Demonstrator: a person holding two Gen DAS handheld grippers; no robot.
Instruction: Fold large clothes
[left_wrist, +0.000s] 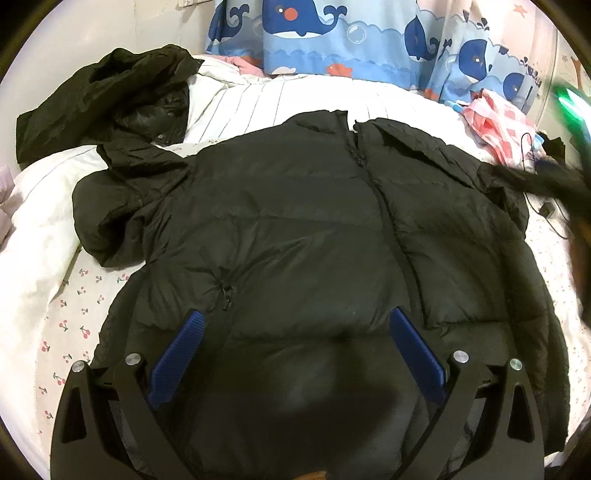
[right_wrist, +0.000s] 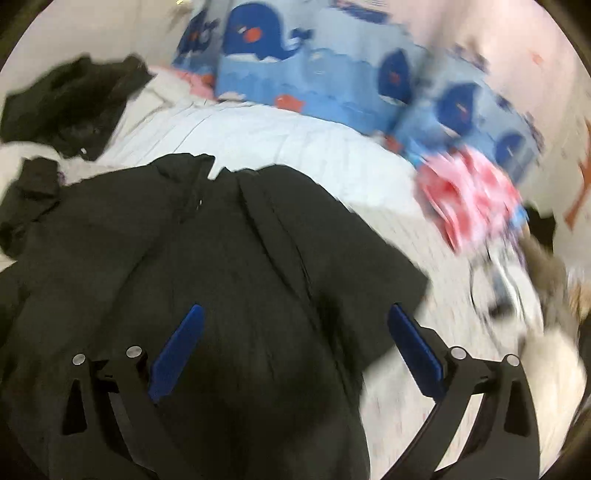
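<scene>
A large black puffer jacket (left_wrist: 303, 236) lies front up on the bed, zipper running down its middle, hood bunched at the left. My left gripper (left_wrist: 295, 321) hovers over the jacket's lower hem, its blue pads wide apart with nothing between them. In the blurred right wrist view the same jacket (right_wrist: 221, 258) fills the lower left. My right gripper (right_wrist: 295, 317) stands open above the jacket's right side, with nothing clamped between its blue pads. A blurred dark shape with a green light (left_wrist: 569, 107) streaks across the right edge of the left wrist view.
A second dark coat (left_wrist: 107, 99) is heaped at the back left of the bed. A white striped quilt (left_wrist: 280, 99) lies behind the jacket, with whale-print curtains (left_wrist: 332, 33) beyond. Red and white checked cloth (left_wrist: 498, 125) and a cable sit at the right. The cherry-print sheet (left_wrist: 70, 325) shows at lower left.
</scene>
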